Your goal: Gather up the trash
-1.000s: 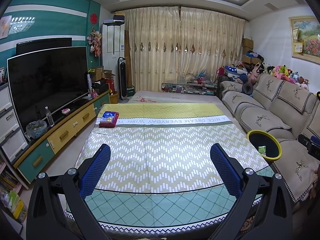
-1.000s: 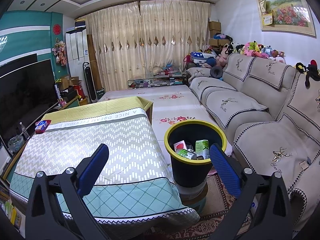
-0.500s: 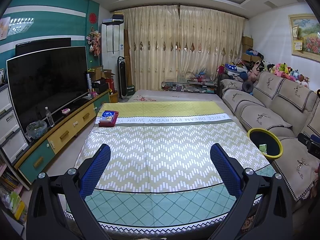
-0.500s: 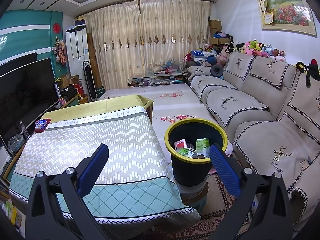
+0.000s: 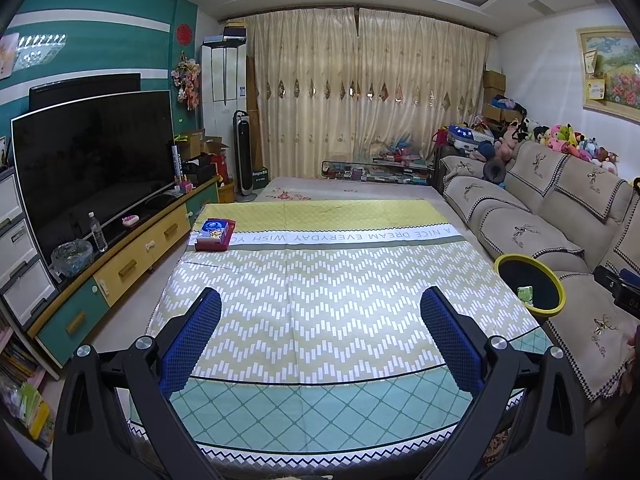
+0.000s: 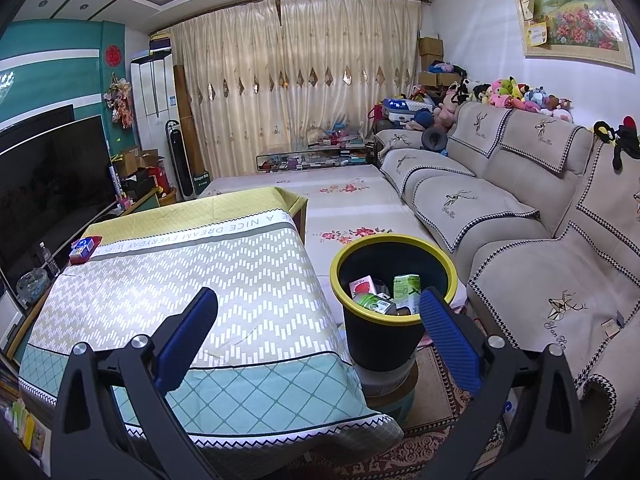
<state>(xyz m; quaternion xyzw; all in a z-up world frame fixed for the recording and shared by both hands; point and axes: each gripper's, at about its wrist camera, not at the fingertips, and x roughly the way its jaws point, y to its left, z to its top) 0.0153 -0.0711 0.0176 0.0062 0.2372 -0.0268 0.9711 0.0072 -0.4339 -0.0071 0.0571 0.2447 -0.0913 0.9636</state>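
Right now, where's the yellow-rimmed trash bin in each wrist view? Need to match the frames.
Left wrist: trash bin at the right edge, past the table's right side, only its top showing.
Right wrist: the bin sits centre-right, beside the table, cartons inside.
Shared landmark: the red box on the tablecloth's far left corner.

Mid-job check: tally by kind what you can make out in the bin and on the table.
Cartons in the bin: 2, the red-white carton and the green carton
Green can in the bin: 1
Red box on the table: 1
Total: 4; the bin may hide more.
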